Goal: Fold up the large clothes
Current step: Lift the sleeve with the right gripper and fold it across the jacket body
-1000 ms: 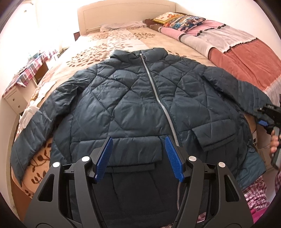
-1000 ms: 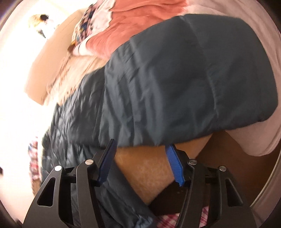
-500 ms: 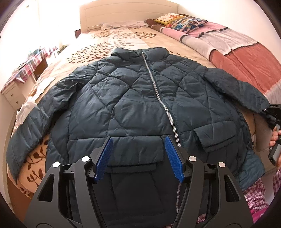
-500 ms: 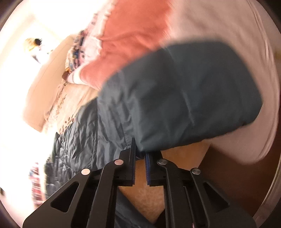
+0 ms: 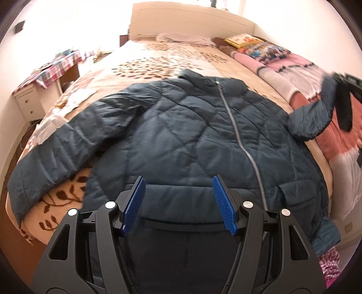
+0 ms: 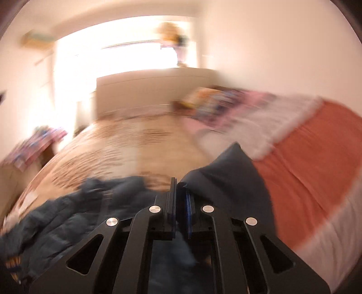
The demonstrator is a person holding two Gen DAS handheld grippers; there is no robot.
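A dark teal quilted jacket lies front up on the bed, zipped, collar toward the headboard. Its left sleeve stretches toward the bed's near left corner. My left gripper is open and empty, above the jacket's hem. My right gripper is shut on the cuff of the right sleeve and holds it lifted above the bed. In the left wrist view the right gripper shows at the far right with the raised right sleeve. The right wrist view is blurred.
The bed has a leaf-print cover and a white headboard. A pink, white and coral blanket lies along the right side with colourful pillows. A white nightstand under a plaid cloth stands at left.
My right gripper closed on the right sleeve's cuff, then lifted it up and swung to face the headboard. My left gripper shifted a little left over the hem, still open.
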